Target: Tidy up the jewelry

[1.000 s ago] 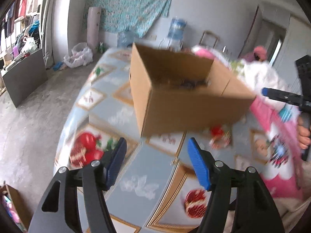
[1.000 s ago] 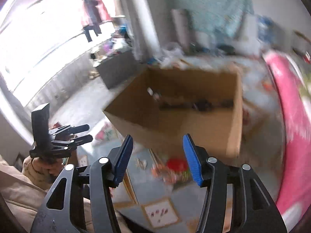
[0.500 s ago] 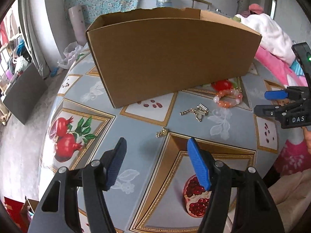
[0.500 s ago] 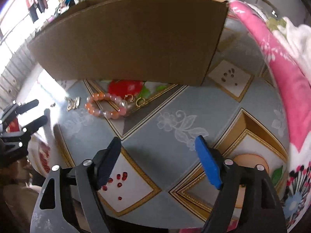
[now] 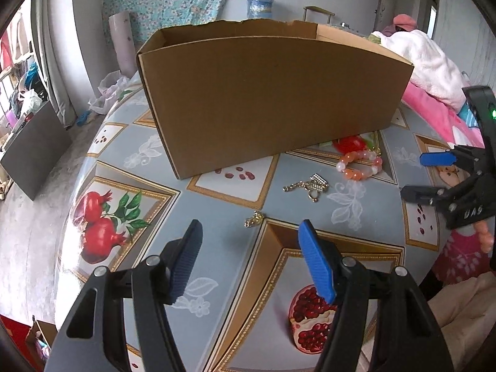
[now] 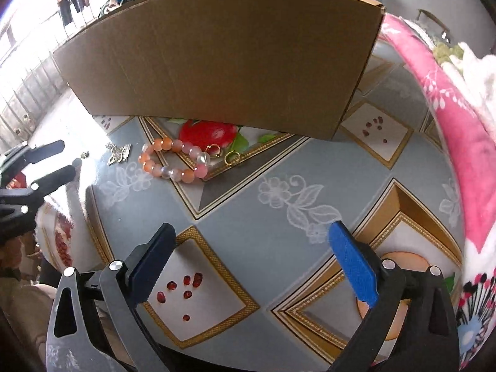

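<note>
So the cardboard box sits on a table covered with a pomegranate-print cloth, and all the loose jewelry is lying just in front of its near wall.

From the left wrist view, the left gripper hangs over the cloth with its jaws spread, nothing between them. The closest piece is a tiny gold charm at about 12 o'clock from the fingertips. Further out, around 1 o'clock, there's a gold chain with a clasp, and past that, still around 1 o'clock, an orange-and-pink bead bracelet right near the box's bottom edge.

From the right wrist view, the right gripper has its jaws opening, very wide right now, and nothing sits between them, just bare cloth. The bracelet is at roughly 11 o'clock from it, with two small gold rings just beside the bracelet's right end, nearly under the box. The chain piece is further left, about 10 o'clock.

Each gripper shows at the edge of the other's view: the right one at 3 o'clock, the left one at 9 o'clock.
</note>
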`<state>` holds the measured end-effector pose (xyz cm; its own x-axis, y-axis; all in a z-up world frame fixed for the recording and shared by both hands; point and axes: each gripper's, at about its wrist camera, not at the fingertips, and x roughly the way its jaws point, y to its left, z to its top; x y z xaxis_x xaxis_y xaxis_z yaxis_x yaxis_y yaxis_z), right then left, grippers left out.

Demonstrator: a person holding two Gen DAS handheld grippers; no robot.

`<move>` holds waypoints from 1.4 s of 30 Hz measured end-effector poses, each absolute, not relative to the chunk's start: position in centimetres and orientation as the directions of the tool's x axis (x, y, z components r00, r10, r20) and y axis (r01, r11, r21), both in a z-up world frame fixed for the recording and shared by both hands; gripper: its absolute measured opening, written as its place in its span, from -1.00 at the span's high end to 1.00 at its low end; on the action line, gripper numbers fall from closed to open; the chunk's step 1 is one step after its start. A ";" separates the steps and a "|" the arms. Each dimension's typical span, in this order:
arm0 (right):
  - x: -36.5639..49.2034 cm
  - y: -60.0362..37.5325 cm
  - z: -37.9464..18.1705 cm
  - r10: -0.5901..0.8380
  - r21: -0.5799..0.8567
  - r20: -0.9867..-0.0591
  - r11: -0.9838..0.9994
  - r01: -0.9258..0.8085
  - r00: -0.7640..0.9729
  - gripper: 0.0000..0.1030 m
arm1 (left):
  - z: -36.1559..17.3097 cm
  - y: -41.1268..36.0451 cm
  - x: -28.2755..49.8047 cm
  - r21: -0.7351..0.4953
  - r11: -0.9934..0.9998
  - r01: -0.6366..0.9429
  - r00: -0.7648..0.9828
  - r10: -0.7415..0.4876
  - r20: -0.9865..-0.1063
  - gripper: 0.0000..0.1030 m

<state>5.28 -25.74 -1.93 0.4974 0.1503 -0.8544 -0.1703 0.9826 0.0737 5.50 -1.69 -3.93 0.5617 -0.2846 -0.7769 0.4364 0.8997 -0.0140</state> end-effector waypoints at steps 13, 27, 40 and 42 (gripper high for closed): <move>5.6 -24.5 0.5 0.298 0.183 -0.772 0.950 -0.253 0.562 0.02 | -3.6 -2.8 5.6 -0.057 0.867 0.494 0.553 -0.365 -0.749 -0.03; 7.2 -20.6 0.6 0.412 0.213 -0.754 0.890 -0.403 0.511 0.33 | -3.8 -5.1 6.9 -0.081 0.816 0.572 0.507 -0.429 -0.747 0.19; 8.1 -21.6 -0.7 0.363 0.193 -0.785 0.913 -0.358 0.502 0.68 | -4.0 -6.5 7.6 -0.051 0.797 0.602 0.501 -0.426 -0.753 0.19; 8.1 -21.8 -0.7 0.359 0.193 -0.783 0.916 -0.351 0.507 0.68 | -3.9 -6.5 7.6 -0.043 0.799 0.600 0.505 -0.420 -0.754 0.29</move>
<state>8.14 -21.76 -0.72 0.5069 0.3594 -0.7835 -0.3515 0.9161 0.1929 7.58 -6.52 -3.94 0.5046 -0.4202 -0.7542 0.6002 0.7987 -0.0435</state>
